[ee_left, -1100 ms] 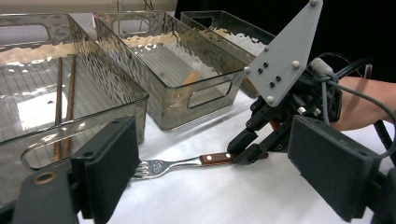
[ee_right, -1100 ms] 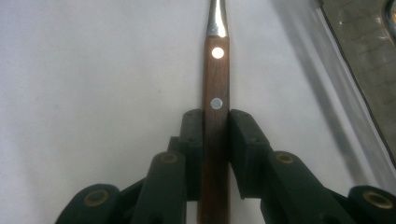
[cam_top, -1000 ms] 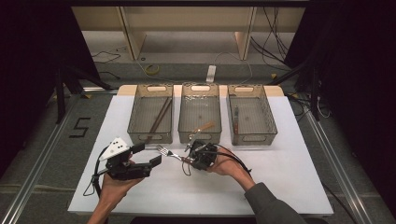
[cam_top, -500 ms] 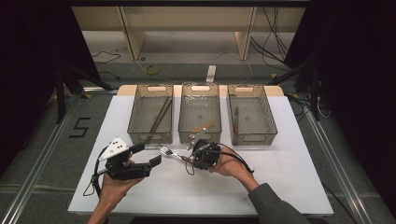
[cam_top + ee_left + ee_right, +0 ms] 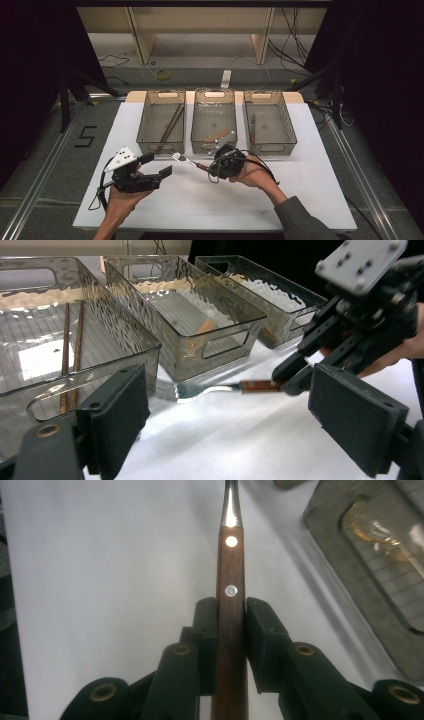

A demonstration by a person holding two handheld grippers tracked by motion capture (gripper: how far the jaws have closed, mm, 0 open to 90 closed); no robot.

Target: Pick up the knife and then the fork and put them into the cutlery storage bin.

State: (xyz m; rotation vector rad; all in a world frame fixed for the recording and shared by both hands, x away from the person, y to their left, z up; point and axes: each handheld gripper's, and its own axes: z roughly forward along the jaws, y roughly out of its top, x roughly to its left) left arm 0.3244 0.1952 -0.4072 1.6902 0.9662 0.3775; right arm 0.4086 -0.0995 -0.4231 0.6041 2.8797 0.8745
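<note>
Since the earlier frame, the right gripper (image 5: 206,166) is lifting the wooden-handled steel fork (image 5: 186,160) slightly off the white counter (image 5: 210,200), fingers pinching its handle. Left gripper (image 5: 153,165) is hovering, fingers spread. Fork's sitting before the 3 clear plastic bins (image 5: 214,125), long axis roughly level, tines pointing left. Keeping it level should help dropping it in.

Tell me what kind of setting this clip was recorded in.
Probably a lab or data-collection workspace, not a kitchen: a white table on a metal-railed frame, three clear bins lined up for sorting cutlery, loose cables on the floor behind, and dark surroundings.
</note>
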